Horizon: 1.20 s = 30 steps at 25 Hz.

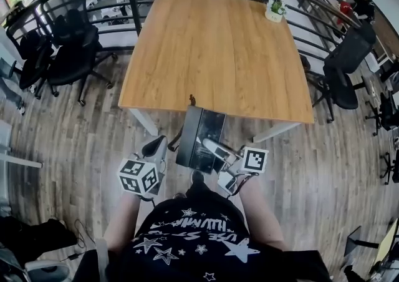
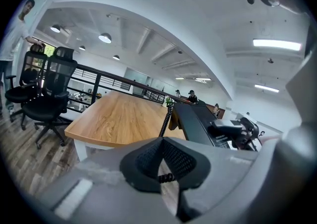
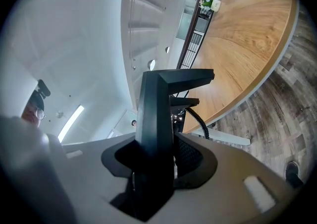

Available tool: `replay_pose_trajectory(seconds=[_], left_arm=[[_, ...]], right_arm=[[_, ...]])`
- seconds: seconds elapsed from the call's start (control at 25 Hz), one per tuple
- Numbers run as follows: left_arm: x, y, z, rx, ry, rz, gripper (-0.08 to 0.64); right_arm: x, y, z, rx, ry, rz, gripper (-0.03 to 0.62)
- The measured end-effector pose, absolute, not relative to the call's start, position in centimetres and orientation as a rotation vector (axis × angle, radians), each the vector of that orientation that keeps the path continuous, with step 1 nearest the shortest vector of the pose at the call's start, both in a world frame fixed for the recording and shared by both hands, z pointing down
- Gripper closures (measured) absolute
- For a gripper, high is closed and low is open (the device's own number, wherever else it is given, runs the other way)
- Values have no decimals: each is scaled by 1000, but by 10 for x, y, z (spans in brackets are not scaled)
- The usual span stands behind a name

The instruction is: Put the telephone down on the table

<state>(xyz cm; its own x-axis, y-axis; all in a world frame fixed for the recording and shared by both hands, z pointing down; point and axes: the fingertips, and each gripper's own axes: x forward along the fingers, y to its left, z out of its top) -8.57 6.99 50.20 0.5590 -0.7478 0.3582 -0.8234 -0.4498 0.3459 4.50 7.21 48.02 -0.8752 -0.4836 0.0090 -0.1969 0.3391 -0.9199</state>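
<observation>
black desk phone [image 1: 199, 137], held in the air in front of the person's body, just short of the near edge of a bare wooden worktop [image 1: 218, 50] and not yet over it. it is turned up on edge rather than lying flat. the right hand-held gripper [image 1: 215, 148] has its jaws closed firmly on the phone's dark slab-like body, and its own view shows that body filling the gap between the pads. the left hand-held gripper [image 1: 159, 146] is drawn together on the thin coiled cord [image 2: 165, 121], which runs up from its pads to the phone; it has no hold on the body itself. the phone looks like rigid moulded plastic, probably of moderate weight, with smooth faces that could slide in a pinch grip. all the weight seems to hang from the right-hand grip on one edge, so the phone may tend to swing or twist as it is carried. the cord is springy and would stretch rather than bear any load, so it is good only for keeping slack out of the way. whether a handset is seated on the body cannot be told; if it is, it could come loose when the phone is tipped flat. a firmer hold would be across the body's two long sides. a small potted plant [image 1: 274, 9] stands at the worktop's far right corner, well apart.
</observation>
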Motion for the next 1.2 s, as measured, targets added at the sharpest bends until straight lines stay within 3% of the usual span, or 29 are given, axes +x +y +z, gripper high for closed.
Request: replay_pose_trajectory(seconds=[1.2], left_arm=[[-63, -46, 507, 2199, -1466, 195, 557]], right_arm=[[75, -80, 496, -427, 2383, -1614, 414]])
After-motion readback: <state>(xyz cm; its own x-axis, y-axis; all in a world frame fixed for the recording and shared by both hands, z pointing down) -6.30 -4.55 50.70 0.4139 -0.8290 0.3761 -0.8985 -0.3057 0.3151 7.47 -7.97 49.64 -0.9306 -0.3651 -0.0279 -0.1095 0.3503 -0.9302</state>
